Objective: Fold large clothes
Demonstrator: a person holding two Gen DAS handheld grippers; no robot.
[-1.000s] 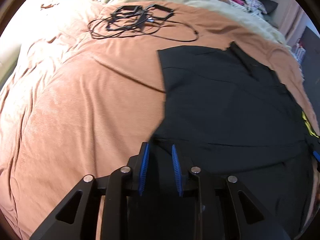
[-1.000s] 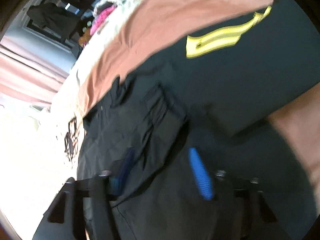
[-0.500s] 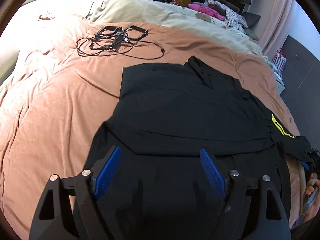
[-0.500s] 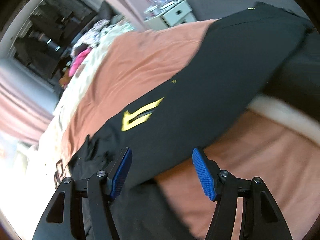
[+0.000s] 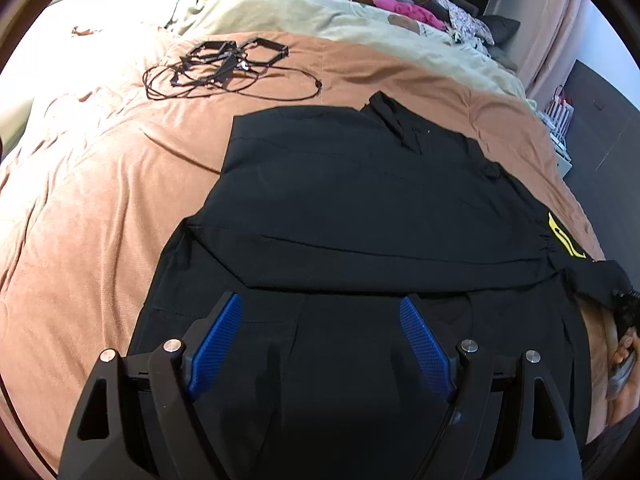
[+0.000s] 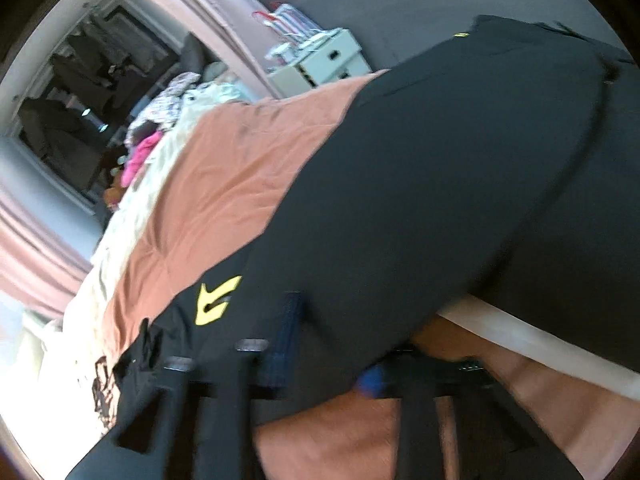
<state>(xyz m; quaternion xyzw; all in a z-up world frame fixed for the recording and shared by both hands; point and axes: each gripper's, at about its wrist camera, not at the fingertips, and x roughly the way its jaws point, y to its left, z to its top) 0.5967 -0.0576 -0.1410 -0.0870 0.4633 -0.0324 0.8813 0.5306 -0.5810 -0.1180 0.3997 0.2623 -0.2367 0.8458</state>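
The black trousers (image 5: 360,216) lie spread on the bed's orange cover (image 5: 92,208), partly folded: an upper layer is laid over the lower one, with its folded edge running across just ahead of the left hand-held gripper (image 5: 320,344). A yellow logo (image 5: 564,236) shows at the right edge of the cloth in the left wrist view, and in the right wrist view the same yellow logo (image 6: 214,300) sits close ahead of the fingers. The left hand-held gripper hangs over the near part of the trousers with its blue pads (image 5: 216,344) spread wide and nothing between them. The right hand-held gripper (image 6: 328,344) is blurred; its jaws have just been closing, black trouser cloth drapes across between its fingers, and it looks clamped on that cloth near the edge of the bed. At the right edge of the left wrist view a person's hand (image 5: 622,356) shows beside the trousers. Further up the orange cover lies a tangle of black cables (image 5: 228,68), well apart from the trousers. Beyond that is a pale green blanket (image 5: 304,16), and behind it a pile of pink clothes (image 5: 408,8).
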